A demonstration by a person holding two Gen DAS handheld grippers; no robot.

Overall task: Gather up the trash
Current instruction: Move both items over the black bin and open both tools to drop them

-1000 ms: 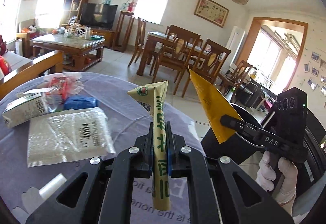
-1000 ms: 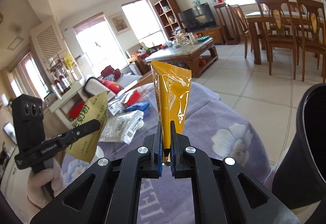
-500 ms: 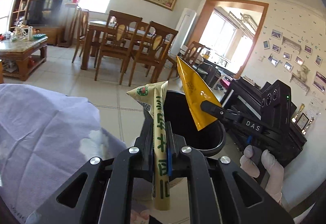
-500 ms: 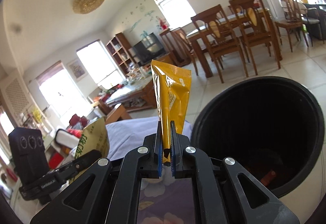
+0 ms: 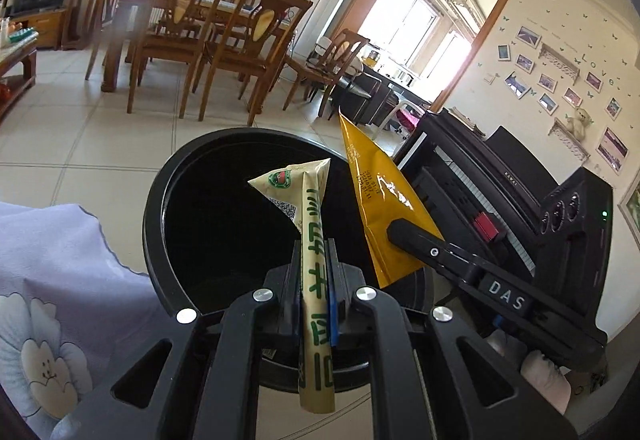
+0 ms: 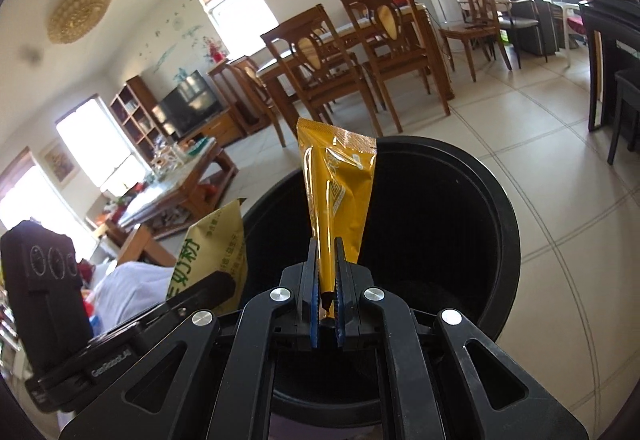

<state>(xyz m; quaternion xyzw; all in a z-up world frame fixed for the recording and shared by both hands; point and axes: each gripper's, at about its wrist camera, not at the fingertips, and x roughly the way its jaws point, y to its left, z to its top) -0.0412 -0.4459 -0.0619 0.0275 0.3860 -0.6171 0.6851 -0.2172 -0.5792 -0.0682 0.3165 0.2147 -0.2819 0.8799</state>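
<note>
Both claws had swung from the cloth-covered table (image 5: 60,280) to the black bin (image 5: 160,200). Left gripper (image 5: 316,272) clamped the cream packet (image 5: 312,240); right gripper (image 6: 327,280) clamped the yellow packet (image 6: 340,192), bin mouth directly ahead.

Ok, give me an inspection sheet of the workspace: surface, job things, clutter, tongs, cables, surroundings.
Surface: lilac flowered tablecloth at the left edge, tiled floor beyond.
Job's things: cream green-lettered packet and yellow packet, both held over the black bin.
Clutter: nothing seen near the bin.
Tongs: left tongs shut on the cream green-lettered packet; right tongs shut on the yellow packet.
Cables: nothing seen.
Surroundings: wooden dining chairs, black piano, television, coffee table.
</note>
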